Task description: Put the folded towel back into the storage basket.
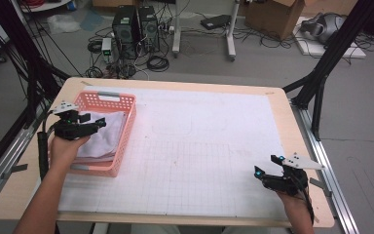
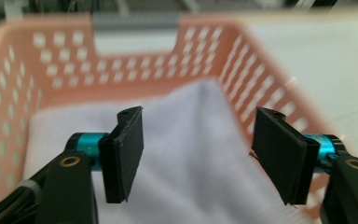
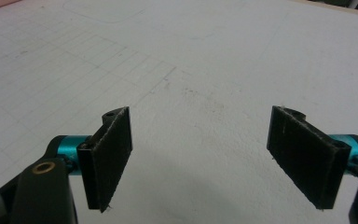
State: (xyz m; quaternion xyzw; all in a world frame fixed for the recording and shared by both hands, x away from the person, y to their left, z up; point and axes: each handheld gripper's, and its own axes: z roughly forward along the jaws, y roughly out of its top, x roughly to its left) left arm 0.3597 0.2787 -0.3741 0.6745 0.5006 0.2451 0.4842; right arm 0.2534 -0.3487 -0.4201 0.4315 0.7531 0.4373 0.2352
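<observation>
Folded white cloth [image 2: 191,154] lies right under the left gripper [image 2: 198,154], whose fingers [image 2: 123,154] stand wide apart with the fabric showing between them but not pinched; nothing is held. That cloth fills the floor of the pink basket [image 1: 126,126], which sits on the left side of the counter [image 1: 214,146], and one corner of it rides up toward the basket's perforated side wall. The step in hand looks like the reach for the cloth: the left gripper [image 1: 80,124] hovers over the basket's near half. The next move, I judge, calls for lowering onto a fold or raised edge and closing on it, keeping clear of the basket wall. Well apart, at the counter's near right corner, the right gripper [image 1: 268,175] rests low over bare gridded surface, its fingers [image 3: 109,158] likewise spread wide and empty.
</observation>
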